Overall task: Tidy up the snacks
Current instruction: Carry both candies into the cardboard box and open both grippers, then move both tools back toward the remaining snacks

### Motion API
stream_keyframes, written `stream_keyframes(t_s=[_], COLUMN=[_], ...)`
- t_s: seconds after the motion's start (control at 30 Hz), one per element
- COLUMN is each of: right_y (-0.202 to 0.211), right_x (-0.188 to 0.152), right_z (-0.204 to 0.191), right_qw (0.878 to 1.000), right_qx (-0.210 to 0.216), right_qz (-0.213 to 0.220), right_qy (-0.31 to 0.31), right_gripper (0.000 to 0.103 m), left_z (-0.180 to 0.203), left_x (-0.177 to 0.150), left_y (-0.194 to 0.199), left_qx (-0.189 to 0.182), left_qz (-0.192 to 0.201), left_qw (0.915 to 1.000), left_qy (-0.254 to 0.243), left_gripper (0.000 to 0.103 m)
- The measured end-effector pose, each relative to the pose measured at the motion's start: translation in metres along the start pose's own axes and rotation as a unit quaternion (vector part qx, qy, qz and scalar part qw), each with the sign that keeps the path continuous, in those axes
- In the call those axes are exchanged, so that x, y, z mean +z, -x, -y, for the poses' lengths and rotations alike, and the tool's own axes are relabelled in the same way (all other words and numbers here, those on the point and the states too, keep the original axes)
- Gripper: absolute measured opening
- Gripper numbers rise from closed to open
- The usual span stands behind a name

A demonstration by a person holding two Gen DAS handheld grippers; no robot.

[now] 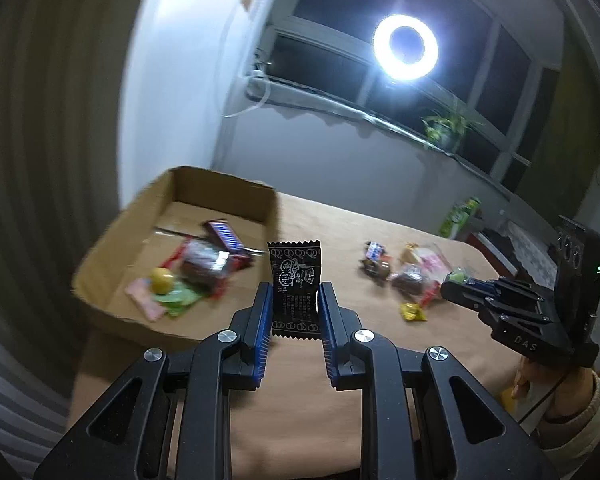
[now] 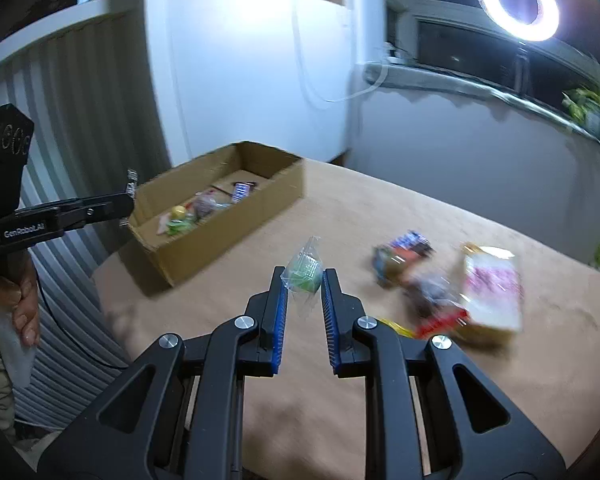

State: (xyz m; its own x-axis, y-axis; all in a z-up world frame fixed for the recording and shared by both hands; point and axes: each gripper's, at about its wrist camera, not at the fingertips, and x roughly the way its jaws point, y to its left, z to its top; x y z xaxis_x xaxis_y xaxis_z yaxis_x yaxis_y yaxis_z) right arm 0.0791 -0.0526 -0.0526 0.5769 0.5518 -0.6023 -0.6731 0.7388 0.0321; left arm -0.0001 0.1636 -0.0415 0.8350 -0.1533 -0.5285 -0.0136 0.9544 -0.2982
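Observation:
My left gripper [image 1: 294, 294] is shut on a black snack packet [image 1: 295, 280] and holds it upright above the table, just right of the open cardboard box [image 1: 112, 236]. The box holds several snacks: a dark wrapped one [image 1: 204, 266], a yellow candy [image 1: 162, 279], a blue-and-red bar [image 1: 224, 236]. My right gripper [image 2: 304, 278] is shut on a clear packet with a green sweet [image 2: 305, 276], above the table. It also shows at the right of the left wrist view [image 1: 456, 280]. Loose snacks [image 2: 404, 256] lie on the table to the right, among them a pink-and-white bag [image 2: 492, 292].
The tan table [image 2: 260, 360] ends near a white wall and a window sill with a potted plant [image 1: 448, 128]. A ring light [image 1: 405, 47] glares above. A green carton [image 1: 460, 216] stands beyond the far table edge. A ribbed grey surface [image 2: 72, 128] stands left of the box.

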Motion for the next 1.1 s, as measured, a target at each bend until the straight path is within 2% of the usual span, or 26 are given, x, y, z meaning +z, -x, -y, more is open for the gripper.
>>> stream_keyframes(t_s=[0.27,0.53,0.57,0.6,0.63,0.67,0.7,0.87,1.1], right_y=[-0.048,-0.104,-0.115,-0.122,-0.126,-0.128,-0.129,-0.130,-0.111], right_x=[0.052,0.102,0.105,0.107,0.107,0.107,0.105,0.095,0.091], right_z=[-0.057,-0.091,-0.094,-0.094,-0.095,-0.094,-0.093,-0.077,-0.070], right_qw=[0.997,0.993,0.992,0.992,0.992,0.992,0.993,0.995,0.996], right_qx=[0.044,0.074,0.082,0.083,0.081,0.079,0.080,0.067,0.054], right_qz=[0.014,0.030,0.024,0.021,0.023,0.030,0.036,0.034,0.044], right_qy=[0.061,0.091,0.093,0.094,0.093,0.089,0.084,0.068,0.062], right_gripper=[0.018,0.019,0.023,0.040,0.060,0.068,0.076,0.077,0.077], left_z=[-0.046,-0.061,-0.063,-0.064,-0.064,-0.066,-0.067,-0.074,-0.065], left_x=[0.014,0.020,0.020,0.018,0.017,0.016,0.014,0.013,0.014], left_y=[-0.011,-0.040,-0.044,-0.046,-0.046,-0.044,-0.043,-0.038,-0.025], left_qx=[0.025,0.031,0.040,0.053,0.061,0.070,0.073,0.079,0.088], left_qz=[0.002,-0.022,-0.025,-0.027,-0.024,-0.017,-0.014,-0.013,-0.002], left_qw=[0.9995,0.9993,0.9989,0.9982,0.9978,0.9974,0.9973,0.9967,0.9961], left_qy=[0.017,0.003,0.001,0.000,-0.001,0.000,0.002,0.014,0.010], left_gripper=[0.021,0.023,0.035,0.043,0.058,0.066,0.066,0.066,0.066])
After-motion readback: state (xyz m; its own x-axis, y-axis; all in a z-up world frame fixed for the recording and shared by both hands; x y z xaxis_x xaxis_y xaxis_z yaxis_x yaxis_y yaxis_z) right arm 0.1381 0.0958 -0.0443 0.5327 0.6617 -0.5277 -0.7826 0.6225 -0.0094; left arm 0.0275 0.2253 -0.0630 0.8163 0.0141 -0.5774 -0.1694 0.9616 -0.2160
